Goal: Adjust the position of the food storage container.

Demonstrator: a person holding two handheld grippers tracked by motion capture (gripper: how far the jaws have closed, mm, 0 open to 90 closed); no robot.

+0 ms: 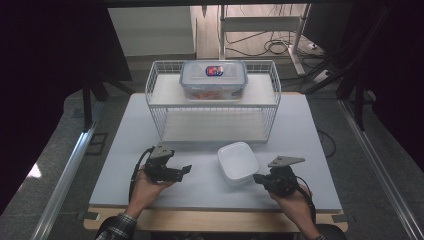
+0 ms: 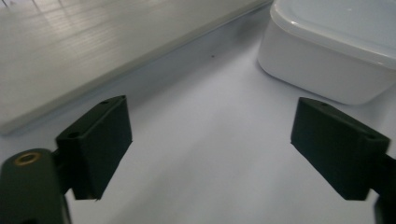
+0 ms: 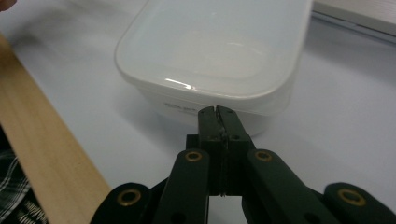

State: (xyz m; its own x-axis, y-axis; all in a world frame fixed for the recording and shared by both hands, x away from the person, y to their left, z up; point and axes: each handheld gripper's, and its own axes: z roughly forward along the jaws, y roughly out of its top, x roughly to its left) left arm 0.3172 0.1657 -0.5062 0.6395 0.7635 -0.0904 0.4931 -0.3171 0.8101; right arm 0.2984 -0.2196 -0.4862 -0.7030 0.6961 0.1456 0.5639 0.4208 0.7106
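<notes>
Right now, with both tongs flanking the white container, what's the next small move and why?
Probably slide the left tongs right toward the white container: their jaws stand open with bare table between them, while the shut right tongs already sit at its opposite wall, seemingly bracing it.

Right gripper [image 3: 217, 111]: black jaws pressed together, nothing between them, tips right at the near side wall of white plastic container [image 3: 210, 51], just under its rim; contact can't be confirmed. Container sits on pale desk [image 3: 345, 116], open top, glossy rim, faint print on near wall, unreadable. Light wood strip [image 3: 42, 154] runs diagonally at left. Plaid sleeve [image 3: 14, 196] bottom-left corner.
</notes>
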